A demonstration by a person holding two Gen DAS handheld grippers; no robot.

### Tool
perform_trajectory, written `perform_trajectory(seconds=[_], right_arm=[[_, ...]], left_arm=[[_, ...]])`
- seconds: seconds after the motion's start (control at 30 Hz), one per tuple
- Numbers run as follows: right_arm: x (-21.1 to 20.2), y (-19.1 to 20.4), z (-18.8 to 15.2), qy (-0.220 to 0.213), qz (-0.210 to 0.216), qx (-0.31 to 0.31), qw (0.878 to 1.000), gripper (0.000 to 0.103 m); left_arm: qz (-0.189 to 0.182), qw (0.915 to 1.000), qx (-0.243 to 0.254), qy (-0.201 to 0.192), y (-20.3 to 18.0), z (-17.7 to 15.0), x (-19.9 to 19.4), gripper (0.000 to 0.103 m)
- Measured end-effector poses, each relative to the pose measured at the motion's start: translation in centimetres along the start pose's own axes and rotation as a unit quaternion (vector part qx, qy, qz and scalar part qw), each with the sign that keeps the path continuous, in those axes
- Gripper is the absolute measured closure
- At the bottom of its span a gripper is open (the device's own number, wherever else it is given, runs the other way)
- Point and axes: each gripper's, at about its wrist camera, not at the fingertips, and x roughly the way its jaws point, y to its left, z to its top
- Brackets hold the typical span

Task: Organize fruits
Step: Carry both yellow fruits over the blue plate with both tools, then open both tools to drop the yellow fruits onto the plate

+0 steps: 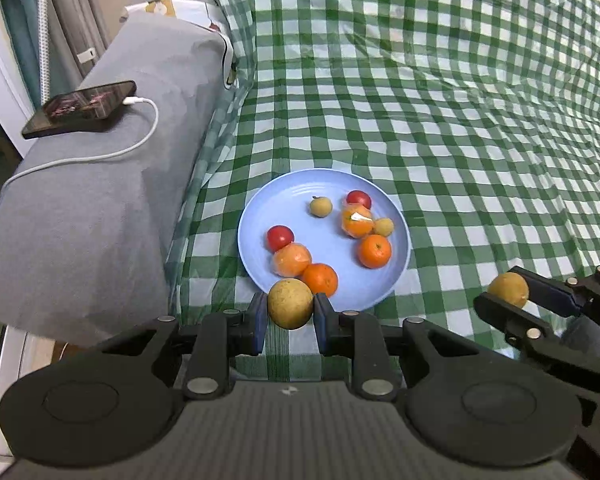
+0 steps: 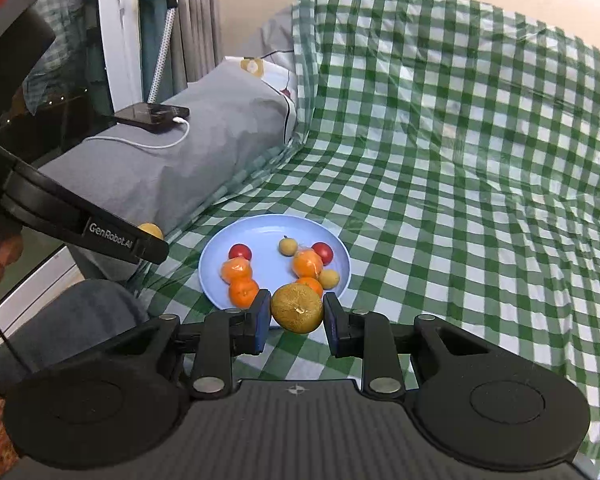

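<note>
Soft, even light — sharp centre (edges bowed, corners dark).

Blue plate (image 1: 260, 216) holds mandarins (image 1: 375, 251), tomatoes (image 1: 280, 237), longans (image 1: 321, 206); two tan fruits (image 1: 290, 303) clamped.

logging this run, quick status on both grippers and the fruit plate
Left gripper shut on a tan round fruit. Right gripper shut on another tan fruit. Blue plate holds eight fruits. Path to plate unobstructed.

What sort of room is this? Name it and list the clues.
Probably a bedroom: a green checked cloth spread over what looks like a bed, a grey pillow with a charging phone on it, and curtains behind.
</note>
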Motion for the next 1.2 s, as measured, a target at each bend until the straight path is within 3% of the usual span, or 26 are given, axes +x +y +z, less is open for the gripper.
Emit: perform_trajectory(seconds=[0.5, 0.7, 0.77, 0.8, 0.83, 0.87, 0.93, 1.07, 1.2], right_arm=[[12.1, -1.0, 2.2, 0.048, 0.018, -0.009, 0.999, 0.074], [15.3, -1.1, 2.4, 0.062, 0.021, -0.025, 0.998, 0.073], [16.0, -1.3, 2.6, 0.061, 0.025, -0.029, 0.997, 0.072], [16.3, -1.5, 2.8, 0.063, 0.031, -0.030, 0.997, 0.067], [16.4, -1.7, 3.0, 0.067, 0.030, -0.029, 0.997, 0.052], [16.3, -1.9, 3.1, 0.065, 0.022, -0.027, 0.997, 0.039], [15.7, -2.2, 3.3, 0.062, 0.010, -0.021, 0.998, 0.029], [13.0, -2.5, 2.9, 0.068, -0.005, 0.002, 0.998, 0.011], [9.8, -1.7, 1.8, 0.076, -0.008, 0.026, 0.997, 0.005]], left_arm=[[0.003, 0.9989, 0.008, 0.045, 0.0, 5.3, 10.3, 0.076], [0.005, 0.9985, 0.012, 0.053, 0.0, 6.4, 12.6, 0.075], [0.005, 0.9989, 0.015, 0.045, 0.2, 6.6, 12.6, 0.055], [0.006, 0.9992, 0.017, 0.037, 0.3, 6.8, 12.4, 0.029], [0.011, 0.9995, 0.017, 0.025, 0.4, 6.8, 12.1, 0.007], [0.019, 0.9996, 0.014, 0.013, 0.6, 6.8, 11.5, 0.001], [0.022, 0.9996, 0.016, -0.003, 0.8, 6.8, 10.4, 0.000], [0.027, 0.9990, 0.029, 0.020, 1.1, 6.0, 8.8, 0.000], [0.017, 0.9996, 0.008, 0.022, 1.5, 4.6, 6.1, 0.000]])
